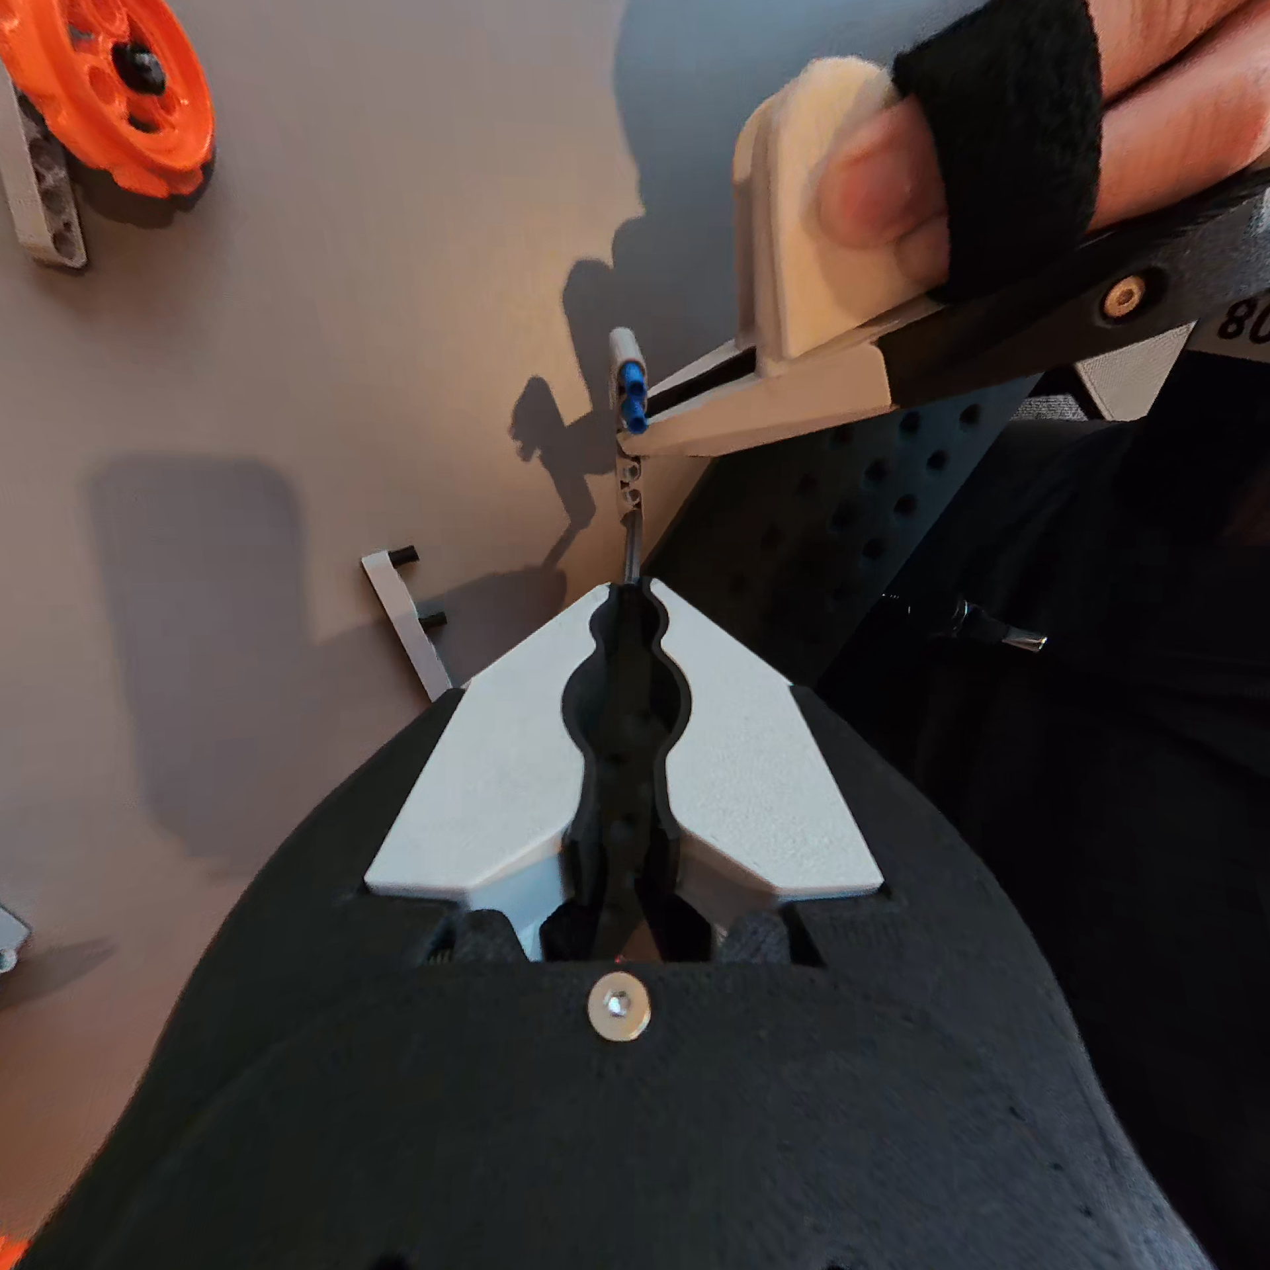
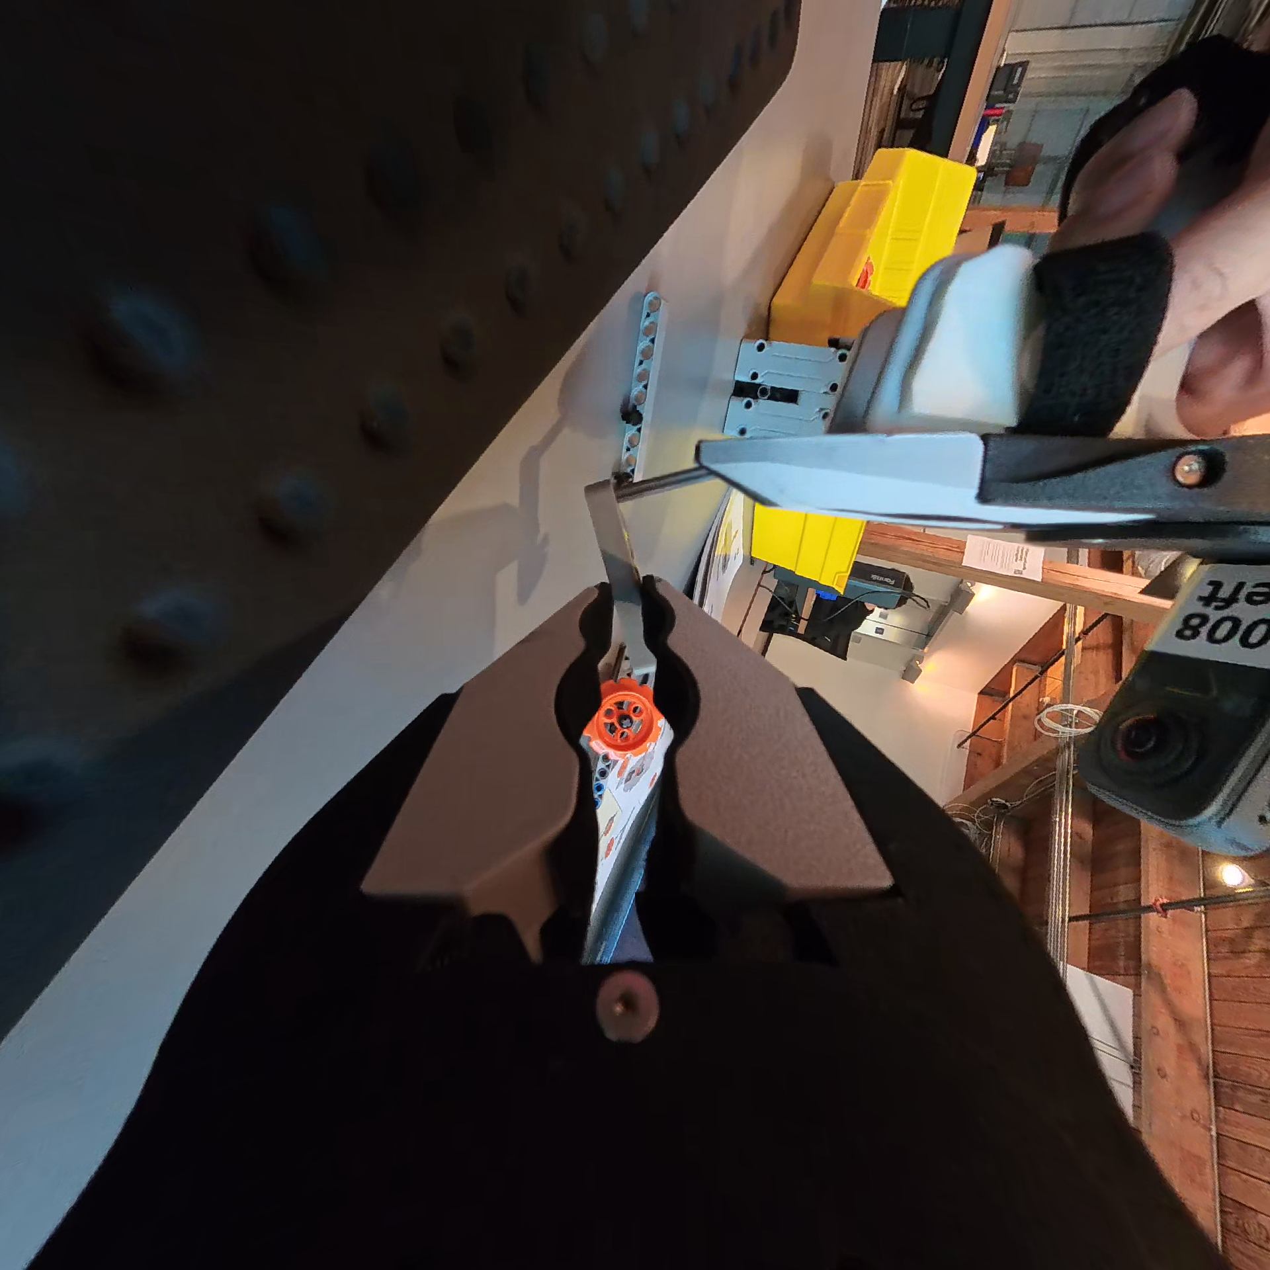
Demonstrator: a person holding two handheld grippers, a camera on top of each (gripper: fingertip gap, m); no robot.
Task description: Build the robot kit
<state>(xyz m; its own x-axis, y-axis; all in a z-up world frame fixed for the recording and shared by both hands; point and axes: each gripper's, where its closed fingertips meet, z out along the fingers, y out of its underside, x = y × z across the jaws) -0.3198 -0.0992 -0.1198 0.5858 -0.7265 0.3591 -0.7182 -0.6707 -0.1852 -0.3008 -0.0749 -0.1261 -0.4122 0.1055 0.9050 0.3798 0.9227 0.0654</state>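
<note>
Over the bench's near edge, my left gripper pinches a dark axle plugged into the small grey beam. My right gripper clamps that beam; an orange wheel sits far-left.

On my left wrist feed, an orange spoked plastic wheel sits at 10 o'clock on the matte grey tabletop, resting against a short pale grey holed beam. Near centre, toward 8 o'clock, I see a slim pale grey beam with two black pins lying flat. A black perforated board fills the 3 o'clock side.

On my right wrist feed, a yellow plastic bin stands at 1 o'clock. Just beside it is a grey ribbed block, and a long grey holed beam lies at 12 o'clock. Wooden planking shows at 4 o'clock.
</note>
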